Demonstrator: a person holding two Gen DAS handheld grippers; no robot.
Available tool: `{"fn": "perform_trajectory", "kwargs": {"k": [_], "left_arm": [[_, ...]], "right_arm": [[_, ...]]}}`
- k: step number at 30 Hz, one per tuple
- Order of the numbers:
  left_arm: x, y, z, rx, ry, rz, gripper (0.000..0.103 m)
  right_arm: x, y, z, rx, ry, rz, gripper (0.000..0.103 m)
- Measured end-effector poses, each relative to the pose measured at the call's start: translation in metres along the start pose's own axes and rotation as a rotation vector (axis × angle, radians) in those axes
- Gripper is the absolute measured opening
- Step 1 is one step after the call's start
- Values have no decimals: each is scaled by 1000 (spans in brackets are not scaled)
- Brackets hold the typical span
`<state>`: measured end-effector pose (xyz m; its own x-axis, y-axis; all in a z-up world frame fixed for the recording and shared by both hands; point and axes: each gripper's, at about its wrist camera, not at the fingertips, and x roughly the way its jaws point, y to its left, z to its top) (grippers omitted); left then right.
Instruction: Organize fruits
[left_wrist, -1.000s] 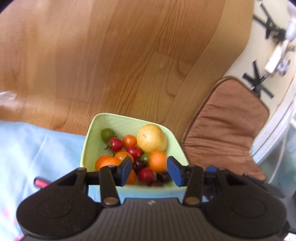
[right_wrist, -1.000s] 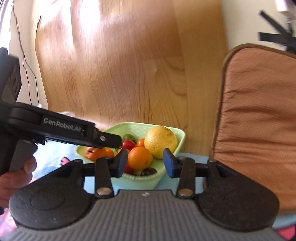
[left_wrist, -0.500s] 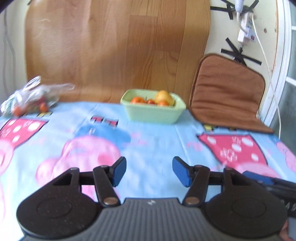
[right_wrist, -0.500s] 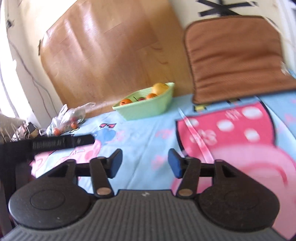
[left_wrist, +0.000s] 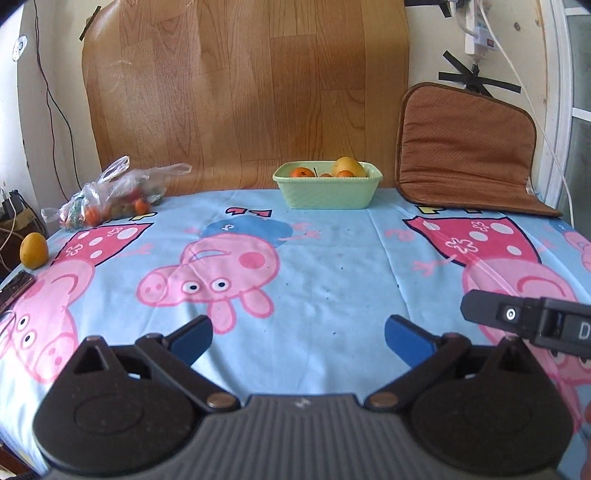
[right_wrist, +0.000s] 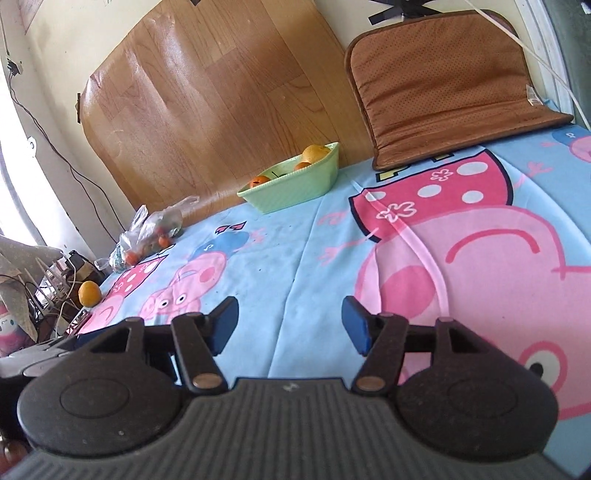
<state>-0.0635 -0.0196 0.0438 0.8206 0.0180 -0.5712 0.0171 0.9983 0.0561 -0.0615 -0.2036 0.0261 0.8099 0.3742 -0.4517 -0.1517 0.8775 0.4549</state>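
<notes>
A light green bowl (left_wrist: 327, 191) with oranges, small tomatoes and a yellow fruit stands at the far edge of the table against the wood-look board; it also shows in the right wrist view (right_wrist: 295, 184). A clear plastic bag of small fruits (left_wrist: 110, 199) lies far left, also in the right wrist view (right_wrist: 151, 236). A loose yellow-orange fruit (left_wrist: 34, 250) sits at the left table edge, also in the right wrist view (right_wrist: 89, 293). My left gripper (left_wrist: 297, 341) is open and empty, low over the cloth near the front. My right gripper (right_wrist: 290, 326) is open and empty, also near the front.
A cartoon-pig tablecloth (left_wrist: 332, 258) covers the table. A brown cushion (left_wrist: 465, 147) leans on the wall at the back right. A phone-like dark object (left_wrist: 14, 290) lies at the left edge. Part of the right gripper's body (left_wrist: 528, 321) shows in the left wrist view.
Both grippers have pulled back from right over the bowl to the near side of the table. Both jaws have opened wider. Nothing is held.
</notes>
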Motion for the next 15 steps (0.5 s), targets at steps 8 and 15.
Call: {"fn": "perform_trajectory", "kwargs": {"k": [8, 15], "left_arm": [[9, 3, -6, -18, 31, 0, 103], [14, -2, -7, -6, 45, 14, 103]], "right_arm": [[-1, -2, -6, -14, -36, -31, 69], [3, -3, -7, -28, -22, -39, 73]]}}
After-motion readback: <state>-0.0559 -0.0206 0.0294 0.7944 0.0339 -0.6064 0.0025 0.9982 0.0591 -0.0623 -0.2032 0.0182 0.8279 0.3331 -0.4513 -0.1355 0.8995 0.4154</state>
